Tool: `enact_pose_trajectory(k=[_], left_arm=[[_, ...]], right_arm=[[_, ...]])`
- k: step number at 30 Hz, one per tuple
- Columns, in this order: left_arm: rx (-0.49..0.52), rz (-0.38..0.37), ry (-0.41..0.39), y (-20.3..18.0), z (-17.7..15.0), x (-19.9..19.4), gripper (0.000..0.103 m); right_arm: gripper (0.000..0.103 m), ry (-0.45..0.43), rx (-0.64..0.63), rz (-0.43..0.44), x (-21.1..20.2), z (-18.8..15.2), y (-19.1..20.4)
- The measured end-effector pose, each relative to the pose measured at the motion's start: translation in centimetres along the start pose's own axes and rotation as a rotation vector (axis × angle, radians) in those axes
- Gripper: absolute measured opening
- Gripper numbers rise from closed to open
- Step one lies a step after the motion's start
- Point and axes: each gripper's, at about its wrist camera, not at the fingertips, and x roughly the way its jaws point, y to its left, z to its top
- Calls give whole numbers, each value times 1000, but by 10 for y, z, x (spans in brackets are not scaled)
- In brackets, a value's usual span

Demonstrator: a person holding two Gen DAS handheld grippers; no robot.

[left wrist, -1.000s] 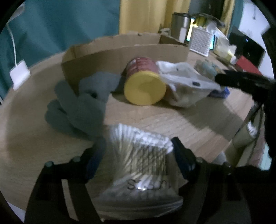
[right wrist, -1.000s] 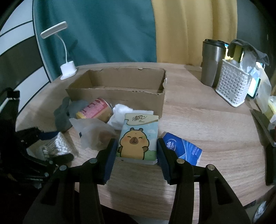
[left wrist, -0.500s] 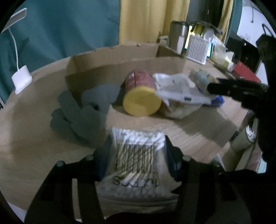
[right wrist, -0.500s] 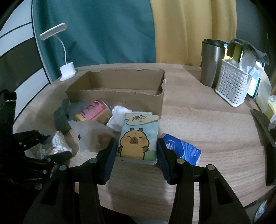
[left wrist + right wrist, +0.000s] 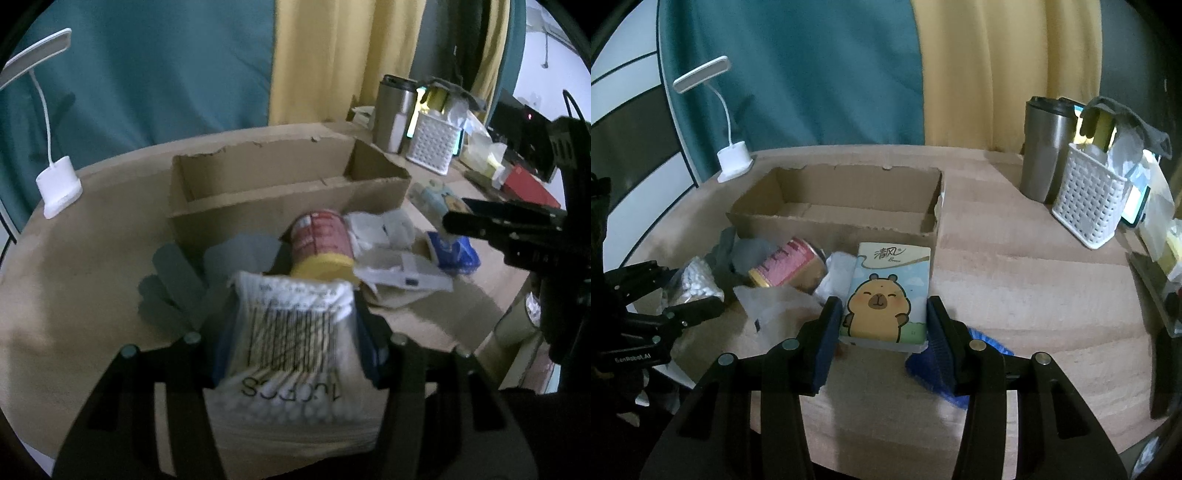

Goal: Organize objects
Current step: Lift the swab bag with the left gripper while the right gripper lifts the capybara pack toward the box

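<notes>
We see a clear plastic bag of white-tipped cotton swabs (image 5: 291,332), printed with a black barcode, crumpled and held above the round wooden bench (image 5: 74,266), in front of a red can with a yellow lid (image 5: 321,243) that lies on its side. Our left claw (image 5: 291,339) is closed on that bag, its blue pads pressing both sides. Our right claw (image 5: 884,321) is closed on a flat tissue pack printed with a cartoon capybara (image 5: 886,291), pads tight against its long edges; the pack is tilted up, its far end near the front wall of the open brown cardboard box (image 5: 834,206). Just below the right pad lies a blue plastic tissue packet (image 5: 923,365). A grey glove (image 5: 177,280) lies beside the can, and crumpled white wrapping (image 5: 388,258) lies on the bench between the can and the blue packet.
</notes>
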Motion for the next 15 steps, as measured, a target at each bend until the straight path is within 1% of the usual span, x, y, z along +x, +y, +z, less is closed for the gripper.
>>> enact_pose_trajectory(k=[15], left_arm=[[-20, -21, -43, 7, 39, 1, 56]], right_arm=[[49, -11, -9, 0, 6, 32, -3]])
